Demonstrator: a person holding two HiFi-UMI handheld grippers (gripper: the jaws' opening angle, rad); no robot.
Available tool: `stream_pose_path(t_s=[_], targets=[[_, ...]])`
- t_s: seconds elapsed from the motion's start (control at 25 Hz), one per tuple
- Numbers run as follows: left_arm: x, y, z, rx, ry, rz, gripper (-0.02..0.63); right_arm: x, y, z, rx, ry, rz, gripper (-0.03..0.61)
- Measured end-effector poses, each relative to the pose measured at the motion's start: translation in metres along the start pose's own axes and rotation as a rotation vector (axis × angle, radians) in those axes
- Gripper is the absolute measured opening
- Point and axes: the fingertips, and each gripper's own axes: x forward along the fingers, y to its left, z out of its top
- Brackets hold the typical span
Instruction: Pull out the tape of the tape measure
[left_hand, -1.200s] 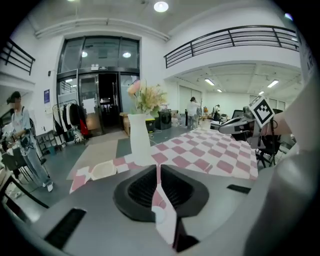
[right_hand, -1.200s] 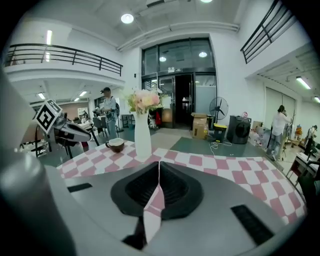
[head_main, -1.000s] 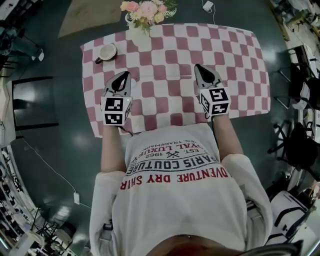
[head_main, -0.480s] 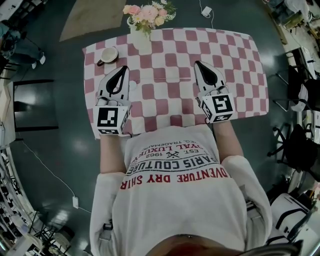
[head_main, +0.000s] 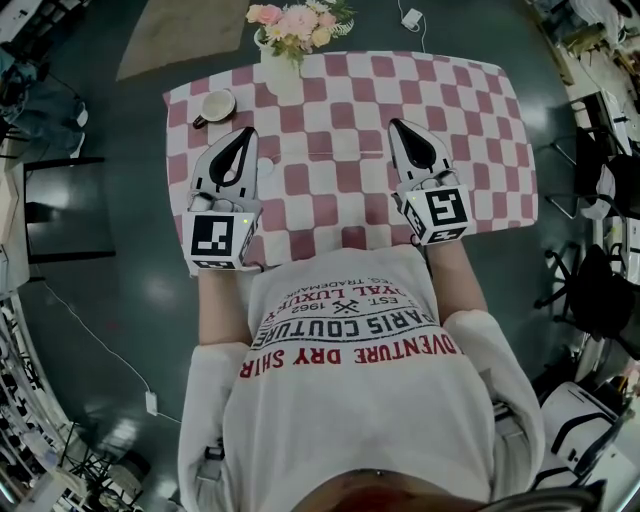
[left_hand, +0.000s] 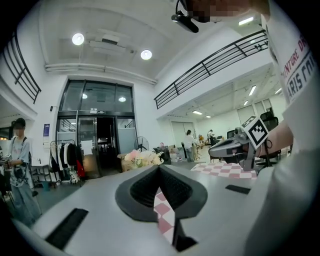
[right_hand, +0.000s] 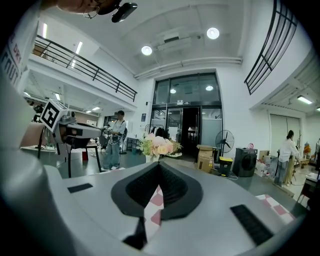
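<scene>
I find no tape measure in any view. My left gripper (head_main: 244, 136) hangs above the left half of the pink-and-white checked tablecloth (head_main: 480, 120), jaws shut with nothing between them. My right gripper (head_main: 397, 128) hangs above the right half, also shut and empty. In the left gripper view the left gripper's (left_hand: 159, 166) black pads meet at the tip, with only checked cloth showing below, and the right gripper (left_hand: 235, 148) floats off to the right. The right gripper view shows the right gripper (right_hand: 159, 164) closed the same way, with the left gripper (right_hand: 75, 131) off to the left. Both point nearly level.
A cup on a saucer (head_main: 214, 106) sits at the table's far left corner. A vase of pink flowers (head_main: 297, 22) stands at the far edge. A dark frame (head_main: 60, 205) stands on the floor at left, chairs (head_main: 600, 290) at right. People stand about the hall (right_hand: 118, 139).
Both grippers have risen off the table and tipped up toward level, most of it in the first half second. Their jaws stay shut.
</scene>
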Motion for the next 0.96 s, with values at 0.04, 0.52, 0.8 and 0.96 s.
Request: stream_pose_path(t_s=[0.04, 0.52, 0.8, 0.96], targets=[[0.000, 0.000, -0.001, 0.002, 0.003, 0.000, 0.017, 0.000, 0.000, -0.001, 0.002, 0.002, -0.001, 0.028], [0.002, -0.003, -0.009, 0.009, 0.022, -0.013, 0.017, 0.003, 0.001, -0.003, 0.012, 0.000, -0.018, 0.028], [0.004, -0.003, -0.010, -0.001, 0.033, -0.007, 0.017, 0.003, 0.002, -0.005, 0.027, 0.000, -0.014, 0.028], [0.007, -0.002, -0.011, -0.017, 0.035, -0.005, 0.017, 0.005, -0.002, -0.006, 0.030, 0.000, -0.025, 0.028]])
